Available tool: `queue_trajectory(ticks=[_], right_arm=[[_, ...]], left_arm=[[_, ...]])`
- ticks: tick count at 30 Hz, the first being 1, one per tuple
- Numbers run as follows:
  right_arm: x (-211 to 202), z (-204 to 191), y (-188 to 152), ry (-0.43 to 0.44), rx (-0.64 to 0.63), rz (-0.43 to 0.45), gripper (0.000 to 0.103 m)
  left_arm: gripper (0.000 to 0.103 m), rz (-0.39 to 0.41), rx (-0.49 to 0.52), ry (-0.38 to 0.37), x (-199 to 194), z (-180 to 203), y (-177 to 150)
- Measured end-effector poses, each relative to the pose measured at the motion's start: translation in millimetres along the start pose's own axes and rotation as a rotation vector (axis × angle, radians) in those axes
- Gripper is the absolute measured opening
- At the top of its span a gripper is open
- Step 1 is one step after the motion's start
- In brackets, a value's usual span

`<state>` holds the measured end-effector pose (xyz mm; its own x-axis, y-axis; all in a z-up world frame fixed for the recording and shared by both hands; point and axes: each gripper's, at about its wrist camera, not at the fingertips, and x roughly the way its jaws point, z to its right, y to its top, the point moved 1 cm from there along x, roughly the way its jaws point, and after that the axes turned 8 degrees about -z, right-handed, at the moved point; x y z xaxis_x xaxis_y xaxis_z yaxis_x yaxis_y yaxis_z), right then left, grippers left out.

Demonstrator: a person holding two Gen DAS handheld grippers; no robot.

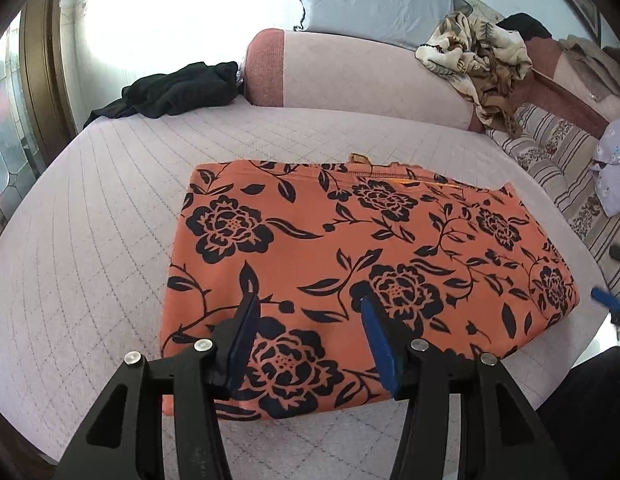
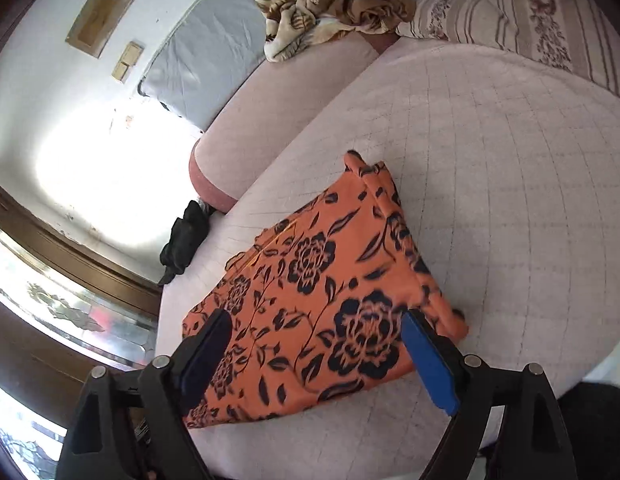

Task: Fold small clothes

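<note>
We find no readable text, the small tag (image 1: 359,159) at the orange garment's (image 1: 349,264) far edge too blurred

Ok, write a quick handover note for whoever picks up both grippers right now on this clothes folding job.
Left gripper: open, empty, over the near edge of the orange floral garment.
Right gripper: open, empty, over the garment's right end.
Garment lies folded into a flat rectangle on the pink quilted bed.
Black garment, crumpled, lies at the bed's far left corner.
Done: the orange piece looks folded.
Left: probably the black one; check whether orange needs another fold.
</note>
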<state>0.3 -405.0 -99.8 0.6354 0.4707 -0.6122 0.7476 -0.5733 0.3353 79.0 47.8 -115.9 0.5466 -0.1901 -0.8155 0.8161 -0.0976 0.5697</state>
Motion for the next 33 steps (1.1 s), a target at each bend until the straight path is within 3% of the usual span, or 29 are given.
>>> queue_trajectory(ticks=[4,6,8,12,14,15,16,19,22,23,25,26,27,28,32,33], right_arm=[[30,21,-33,-0.011,0.089,-0.131,0.089],[33,41,-33,0.010,0.181,-0.095,0.089],[43,54,-24,0.060,0.268,-0.074,0.089],[53,61,-8,0.057,0.341,-0.011,0.088],[52,58,0,0.032,0.330,0.011,0.065],[54,58,5,0.017,0.331,-0.002,0.025],[56,58,9,0.000,0.332,-0.011,0.014],[45,37,15,-0.048,0.229,0.032,0.010],[24,4,11,-0.164,0.051,0.104,0.009],[29,8,9,-0.208,0.034,0.080,0.009],[54,48,4,-0.232,0.142,-0.054,0.013],[54,66,0,-0.139,0.227,-0.045,0.013],[46,70,-2,-0.091,0.263,-0.022,0.020],[38,67,-1,-0.104,0.250,-0.010,0.027],[7,49,12,-0.149,0.128,0.022,0.040],[-2,48,17,-0.165,0.119,0.041,0.057]], left_arm=[[0.054,0.002,0.002,-0.053,13,11,4],[0.058,-0.006,0.014,-0.067,28,14,1],[0.058,-0.039,0.029,-0.034,44,13,-7],[0.059,-0.014,0.072,-0.012,44,19,-12],[0.059,-0.007,0.078,-0.004,45,20,-14],[0.059,-0.005,0.078,-0.001,45,20,-14],[0.059,-0.002,0.083,0.004,44,21,-15],[0.059,0.002,0.093,0.012,45,22,-16],[0.059,0.003,0.076,0.001,44,19,-14],[0.059,0.002,0.069,-0.003,45,18,-14],[0.059,0.000,0.068,0.001,47,19,-13],[0.059,0.002,0.071,0.004,47,19,-13],[0.059,0.005,0.074,0.005,47,18,-14],[0.059,0.008,0.077,0.007,47,18,-14],[0.060,0.009,0.079,0.009,48,20,-14],[0.061,0.009,0.080,0.009,48,20,-14]])
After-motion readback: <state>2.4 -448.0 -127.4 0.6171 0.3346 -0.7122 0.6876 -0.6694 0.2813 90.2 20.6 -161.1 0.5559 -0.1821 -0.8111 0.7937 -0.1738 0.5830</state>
